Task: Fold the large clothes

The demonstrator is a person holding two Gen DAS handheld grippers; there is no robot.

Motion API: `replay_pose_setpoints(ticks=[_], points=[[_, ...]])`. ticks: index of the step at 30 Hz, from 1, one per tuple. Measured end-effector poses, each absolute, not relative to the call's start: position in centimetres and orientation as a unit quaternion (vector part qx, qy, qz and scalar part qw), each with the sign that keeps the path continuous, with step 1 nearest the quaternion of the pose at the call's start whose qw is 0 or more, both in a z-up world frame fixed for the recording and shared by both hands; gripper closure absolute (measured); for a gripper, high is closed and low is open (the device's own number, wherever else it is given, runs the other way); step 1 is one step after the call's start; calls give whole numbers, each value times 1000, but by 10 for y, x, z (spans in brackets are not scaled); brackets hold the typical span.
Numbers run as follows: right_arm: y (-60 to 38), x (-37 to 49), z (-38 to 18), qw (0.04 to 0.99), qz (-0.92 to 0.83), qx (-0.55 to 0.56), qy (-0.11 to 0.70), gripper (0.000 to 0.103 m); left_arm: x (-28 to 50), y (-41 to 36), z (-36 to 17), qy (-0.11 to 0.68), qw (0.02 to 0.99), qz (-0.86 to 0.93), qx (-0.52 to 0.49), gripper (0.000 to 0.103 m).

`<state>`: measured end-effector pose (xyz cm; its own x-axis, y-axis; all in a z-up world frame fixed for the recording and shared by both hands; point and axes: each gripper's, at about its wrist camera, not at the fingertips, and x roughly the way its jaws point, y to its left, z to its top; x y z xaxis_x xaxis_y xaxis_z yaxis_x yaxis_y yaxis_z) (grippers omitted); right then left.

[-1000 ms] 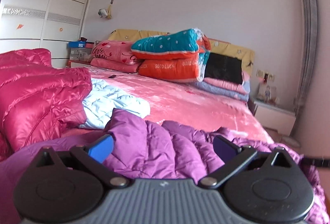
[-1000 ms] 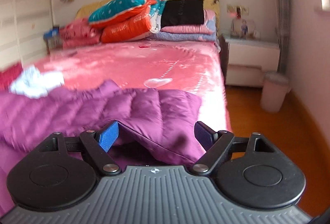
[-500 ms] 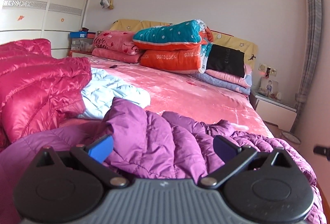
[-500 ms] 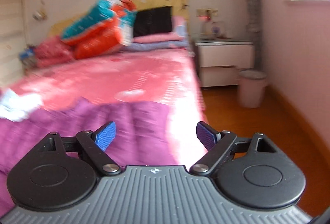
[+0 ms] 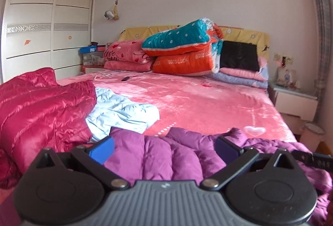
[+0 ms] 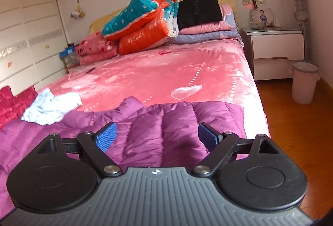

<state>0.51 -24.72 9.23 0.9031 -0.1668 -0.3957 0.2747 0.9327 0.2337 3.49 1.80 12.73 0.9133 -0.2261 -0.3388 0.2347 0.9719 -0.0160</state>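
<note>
A purple down jacket (image 5: 177,153) (image 6: 166,121) lies rumpled across the near end of the pink bed (image 5: 197,105) (image 6: 156,76). My left gripper (image 5: 164,147) hovers open just above its puffy middle, nothing between the blue pads. My right gripper (image 6: 157,136) is open over the jacket's flatter right part, close to the bed's right edge. A shiny red down jacket (image 5: 37,109) (image 6: 12,103) is heaped at the left, and a pale blue garment (image 5: 122,113) (image 6: 50,106) lies crumpled between the two jackets.
Folded quilts and blankets (image 5: 187,53) (image 6: 149,21) are stacked at the headboard. A white wardrobe (image 5: 45,24) stands left of the bed. A nightstand (image 6: 274,49) and a pink bin (image 6: 303,82) stand on the wooden floor at the right.
The right gripper has swung back left from the floor side, and the jacket's right part now lies flatter under it. The left gripper has risen and tilted up a little. Both stayed open.
</note>
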Motion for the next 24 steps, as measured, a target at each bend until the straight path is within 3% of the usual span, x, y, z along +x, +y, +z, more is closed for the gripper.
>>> replay_pose_setpoints(ticks=[10, 24], points=[[-247, 15, 58, 950, -130, 85, 270, 0, 97, 15, 71, 292, 954, -69, 11, 1], [-253, 24, 46, 943, -140, 94, 286, 0, 100, 13, 18, 274, 959, -69, -13, 0]])
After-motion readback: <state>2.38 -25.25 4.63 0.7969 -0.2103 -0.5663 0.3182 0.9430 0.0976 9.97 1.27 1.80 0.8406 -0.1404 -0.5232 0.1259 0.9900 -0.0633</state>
